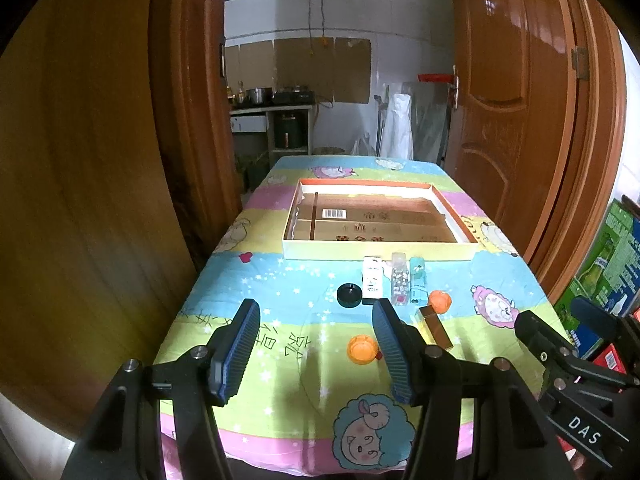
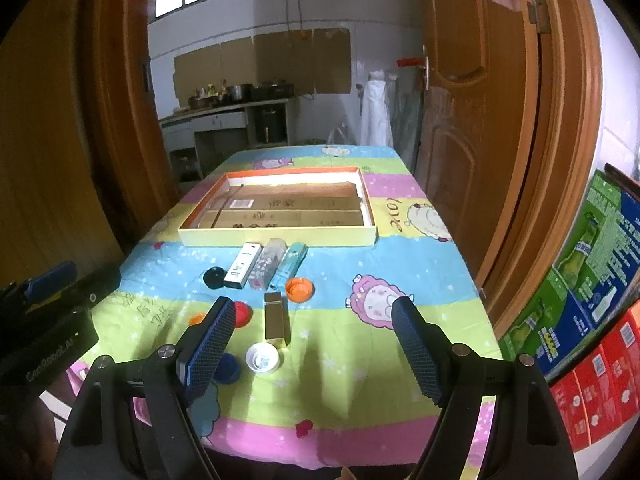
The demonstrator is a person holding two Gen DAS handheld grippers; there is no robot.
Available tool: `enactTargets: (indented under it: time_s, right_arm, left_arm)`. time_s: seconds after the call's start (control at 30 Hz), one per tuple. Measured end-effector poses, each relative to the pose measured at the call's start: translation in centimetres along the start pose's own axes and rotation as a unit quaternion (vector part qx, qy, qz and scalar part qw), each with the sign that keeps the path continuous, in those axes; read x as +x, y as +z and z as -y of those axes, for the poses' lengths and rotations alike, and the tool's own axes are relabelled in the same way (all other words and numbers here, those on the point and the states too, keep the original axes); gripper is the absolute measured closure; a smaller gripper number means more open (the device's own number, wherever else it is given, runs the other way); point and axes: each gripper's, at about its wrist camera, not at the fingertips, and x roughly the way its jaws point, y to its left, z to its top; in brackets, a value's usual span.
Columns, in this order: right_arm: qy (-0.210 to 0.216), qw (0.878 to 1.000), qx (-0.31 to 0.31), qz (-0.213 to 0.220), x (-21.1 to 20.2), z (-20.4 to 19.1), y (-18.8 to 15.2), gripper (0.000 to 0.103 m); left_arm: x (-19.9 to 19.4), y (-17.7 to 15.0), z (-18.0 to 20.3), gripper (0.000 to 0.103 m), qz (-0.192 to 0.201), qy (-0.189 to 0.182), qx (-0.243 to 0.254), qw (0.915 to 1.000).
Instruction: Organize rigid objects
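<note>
Both hand-held grippers, left [image 1: 316, 344] and right [image 2: 312, 344], hover spread wide above the worktop's [image 2: 360, 360] near edge, pinching nothing. Toward the far edge lies a shallow box [image 2: 280, 236]; against its near wall sit three small packs (white [image 2: 242, 266], clear [image 2: 266, 264], teal [image 2: 292, 264]), with bottle caps [image 2: 299, 289] and a gold bar [image 2: 276, 322] scattered nearer.

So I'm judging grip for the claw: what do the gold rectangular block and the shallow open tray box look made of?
The gold rectangular block looks like polished metal or metallised plastic: mirror-like faces, sharp edges. The shallow open tray box looks like matte paperboard, with a brown printed cardboard floor.
</note>
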Motion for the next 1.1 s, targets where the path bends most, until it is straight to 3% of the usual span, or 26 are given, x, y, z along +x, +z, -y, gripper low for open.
enactTargets:
  time_s: [0.5,0.67,0.87,1.1]
  right_arm:
    - [0.017,1.0,-0.021,-0.006,2.0,0.5,-2.0,0.022]
    - [0.021,0.999,-0.026,-0.013,3.8,0.0,-2.7,0.022]
    - [0.047,0.997,-0.029,-0.049,7.0,-0.7,-2.5,0.022]
    - [0.068,0.993,-0.039,-0.083,10.3,-0.8,-1.9,0.022]
  left_arm:
    - [3.9,-0.8,-1.3,0.044,-0.023,-0.007,-0.004,0.9997]
    - [6.7,-2.2,-2.0,0.044,-0.049,-0.043,-0.005,0.9979]
    - [8.6,-3.4,-0.6,0.044,-0.076,-0.095,0.035,0.992]
    - [11.5,-4.1,0.9,0.048,-0.115,-0.124,0.062,0.9836]
